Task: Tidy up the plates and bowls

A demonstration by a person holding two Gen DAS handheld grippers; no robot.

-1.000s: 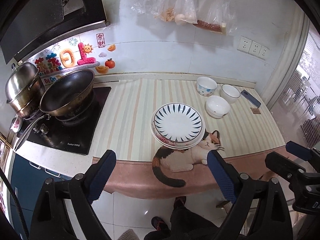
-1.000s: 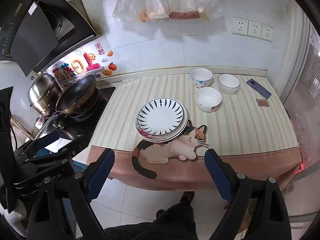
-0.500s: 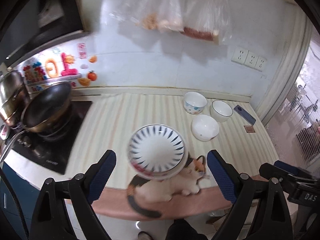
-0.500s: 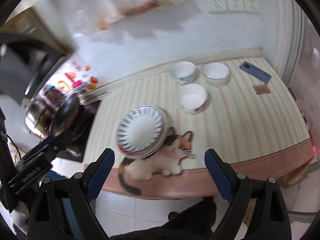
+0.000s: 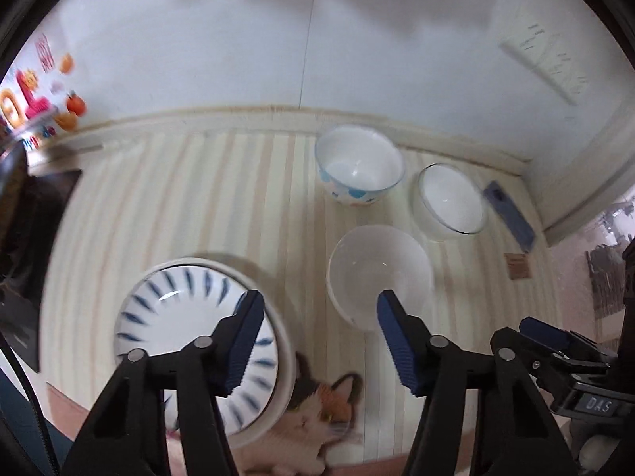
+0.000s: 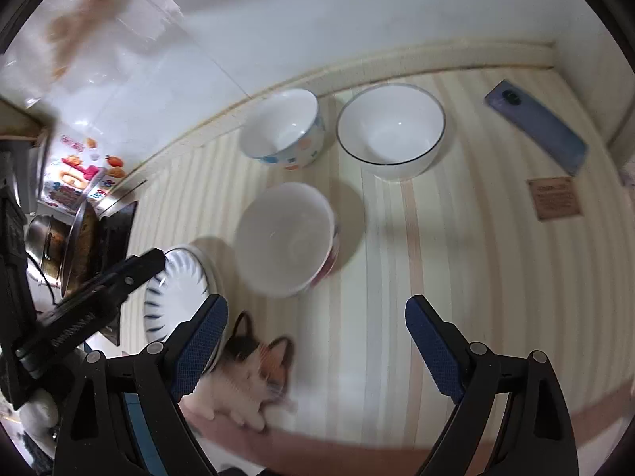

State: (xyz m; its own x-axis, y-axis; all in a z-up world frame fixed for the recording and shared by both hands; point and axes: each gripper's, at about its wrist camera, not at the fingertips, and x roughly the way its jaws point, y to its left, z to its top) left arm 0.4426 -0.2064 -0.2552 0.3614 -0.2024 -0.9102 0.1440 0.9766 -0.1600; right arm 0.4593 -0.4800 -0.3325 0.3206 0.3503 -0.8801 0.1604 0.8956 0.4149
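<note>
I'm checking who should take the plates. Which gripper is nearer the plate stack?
Left. The left gripper hangs over the right edge of the plate stack, one finger overlapping it. The right gripper sits further right, below the nearest bowl.

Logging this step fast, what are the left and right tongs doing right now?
Left tongs: open, holding nothing, above the counter.
Right tongs: open, holding nothing, above the counter.
</note>
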